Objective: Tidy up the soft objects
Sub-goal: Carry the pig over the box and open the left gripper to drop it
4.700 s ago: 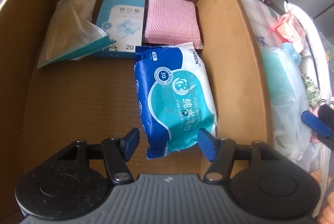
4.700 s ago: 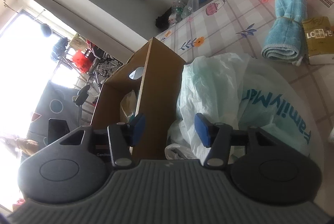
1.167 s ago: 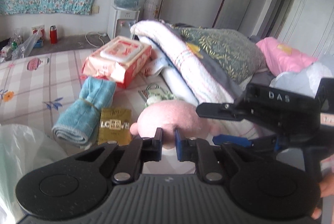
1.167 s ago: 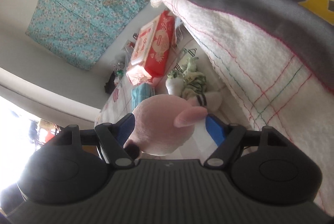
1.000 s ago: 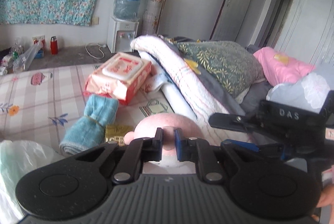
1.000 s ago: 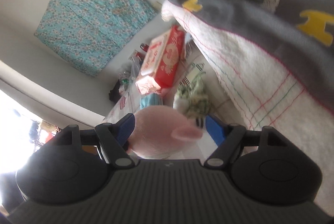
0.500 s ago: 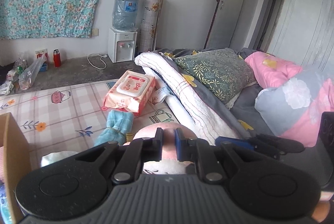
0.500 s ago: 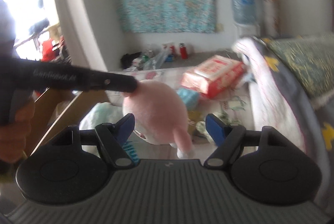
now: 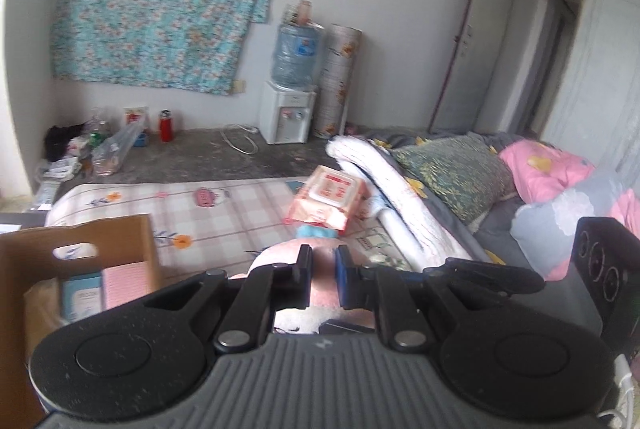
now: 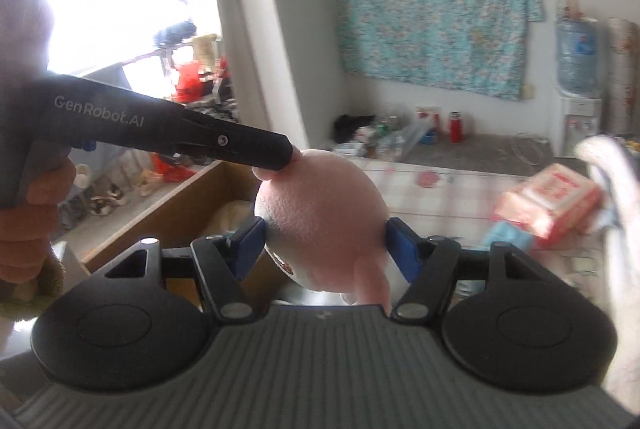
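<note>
My left gripper (image 9: 322, 279) is clamped tight on a pinch of the pink plush toy (image 10: 320, 225), carrying it in the air beside the cardboard box (image 9: 120, 241). My right gripper (image 10: 322, 247) has just been closing; its blue pads (image 10: 402, 245) now touch the toy's round body on both sides.

A floral cloth (image 9: 160, 1) hangs on the wall — water dispenser (image 9: 289, 111) beside it.

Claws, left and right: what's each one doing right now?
Left claw: shut on a bit of the round pink plush toy.
Right claw: has just been closing, pads now against the toy's sides.
</note>
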Demonstrator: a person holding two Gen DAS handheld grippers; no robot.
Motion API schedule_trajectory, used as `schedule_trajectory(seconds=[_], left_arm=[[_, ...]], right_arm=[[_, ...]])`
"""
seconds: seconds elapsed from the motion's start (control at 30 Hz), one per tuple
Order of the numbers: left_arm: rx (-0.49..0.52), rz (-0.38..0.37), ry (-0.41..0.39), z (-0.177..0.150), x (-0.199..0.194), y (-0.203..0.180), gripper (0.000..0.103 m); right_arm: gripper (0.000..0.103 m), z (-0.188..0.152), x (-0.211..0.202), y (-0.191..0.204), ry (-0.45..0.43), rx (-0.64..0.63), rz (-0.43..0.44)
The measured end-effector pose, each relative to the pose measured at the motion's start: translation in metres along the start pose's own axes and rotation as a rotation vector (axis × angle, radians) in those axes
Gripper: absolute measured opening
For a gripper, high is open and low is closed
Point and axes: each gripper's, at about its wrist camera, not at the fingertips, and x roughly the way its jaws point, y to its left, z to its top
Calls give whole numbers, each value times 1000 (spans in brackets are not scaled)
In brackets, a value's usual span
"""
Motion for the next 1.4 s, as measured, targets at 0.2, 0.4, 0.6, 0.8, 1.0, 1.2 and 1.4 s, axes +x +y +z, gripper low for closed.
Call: schedule_trajectory(seconds=[0.2, 0.4, 0.6, 0.8, 1.0, 1.2, 1.4], left_arm=[[-68, 138, -29, -5, -41, 59, 13], [-159, 268, 30, -21, -51, 129, 13], [-244, 341, 191, -52, -30, 194, 13], [-299, 358, 364, -81, 5, 239, 13], [-296, 400, 424, -89, 32, 255, 13], [-277, 411, 433, -76, 54, 258, 13], [-220, 414, 437, -63, 81, 256, 13]], right_arm=[[63, 26, 52, 57, 71, 47, 179], [63, 36, 132, 109, 259, 137, 324], [63, 13, 209, 145, 504, 221, 364], [66, -22, 248, 175, 674, 184, 269], [70, -18, 225, 191, 590, 67, 199], [73, -3, 175, 167, 458, 53, 157], [73, -1, 138, 138, 419, 119, 124]])
